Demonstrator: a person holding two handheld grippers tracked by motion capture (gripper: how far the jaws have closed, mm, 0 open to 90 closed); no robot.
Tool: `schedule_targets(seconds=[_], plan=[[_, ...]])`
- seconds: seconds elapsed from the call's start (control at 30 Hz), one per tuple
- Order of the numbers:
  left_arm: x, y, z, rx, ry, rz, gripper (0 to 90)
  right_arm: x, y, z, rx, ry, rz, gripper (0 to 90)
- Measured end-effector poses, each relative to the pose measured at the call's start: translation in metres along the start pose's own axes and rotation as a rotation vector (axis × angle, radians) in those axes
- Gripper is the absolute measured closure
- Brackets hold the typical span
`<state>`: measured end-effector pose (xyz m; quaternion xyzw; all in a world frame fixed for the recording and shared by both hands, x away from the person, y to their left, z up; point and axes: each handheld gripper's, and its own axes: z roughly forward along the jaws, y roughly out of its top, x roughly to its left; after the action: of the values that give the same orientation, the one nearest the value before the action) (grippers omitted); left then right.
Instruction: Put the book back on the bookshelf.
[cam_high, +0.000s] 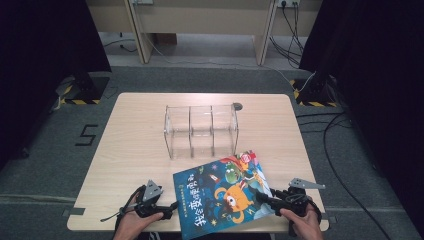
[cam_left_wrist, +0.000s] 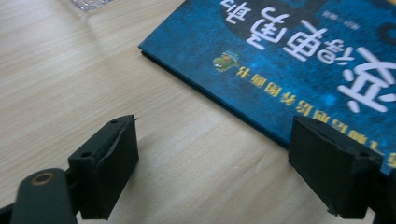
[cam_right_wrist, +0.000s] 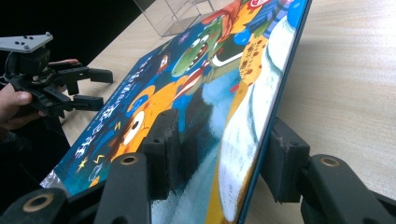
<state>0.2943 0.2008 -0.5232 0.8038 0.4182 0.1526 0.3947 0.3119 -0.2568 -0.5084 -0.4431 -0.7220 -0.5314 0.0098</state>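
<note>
Fingers of the right gripper (cam_right_wrist: 217, 158) are pinching the edge of the picture book (cam_right_wrist: 196, 93); the left gripper (cam_left_wrist: 215, 172) is standing open beside it.

From above, the book (cam_high: 222, 192) is lying at the near edge of the surface (cam_high: 130, 130), in front of the clear divided organizer (cam_high: 201, 129). The right gripper view is showing one pad on the cover and one beneath it, that edge lifting off the wood. The left gripper view is showing the spine side lying flat, with bare wood between the spread fingers (cam_left_wrist: 109, 163).

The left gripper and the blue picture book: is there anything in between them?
No. In the left gripper view, bare wooden table lies between the open left gripper and the book.
</note>
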Motion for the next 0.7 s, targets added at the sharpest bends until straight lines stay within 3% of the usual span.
schedule_targets(seconds=[0.03,0.07,0.1,0.13,0.17,0.27,0.7], plan=[[0.000,0.000,0.000,0.000,0.000,0.000,15.5,0.000,0.000,0.000,0.000,0.000,0.000,52.3],[0.000,0.000,-0.001,-0.006,-0.045,-0.028,15.5,0.000,-0.001,0.000,-0.001,-0.001,0.005,52.3],[0.000,0.001,-0.002,-0.009,-0.098,-0.048,15.5,0.000,-0.002,0.000,-0.003,-0.003,0.013,52.2],[0.000,0.001,-0.002,-0.013,-0.187,-0.085,15.9,-0.001,-0.005,0.000,-0.008,-0.010,0.019,52.0],[0.000,0.001,-0.002,-0.013,-0.187,-0.085,16.3,-0.001,-0.005,0.000,-0.008,-0.010,0.019,52.0],[0.000,0.001,-0.002,-0.015,-0.284,-0.148,18.6,-0.002,-0.009,0.002,-0.026,-0.025,0.010,51.4],[-0.007,0.003,0.000,-0.007,-0.260,-0.125,18.9,0.010,-0.007,-0.002,-0.065,-0.026,-0.100,51.1]])
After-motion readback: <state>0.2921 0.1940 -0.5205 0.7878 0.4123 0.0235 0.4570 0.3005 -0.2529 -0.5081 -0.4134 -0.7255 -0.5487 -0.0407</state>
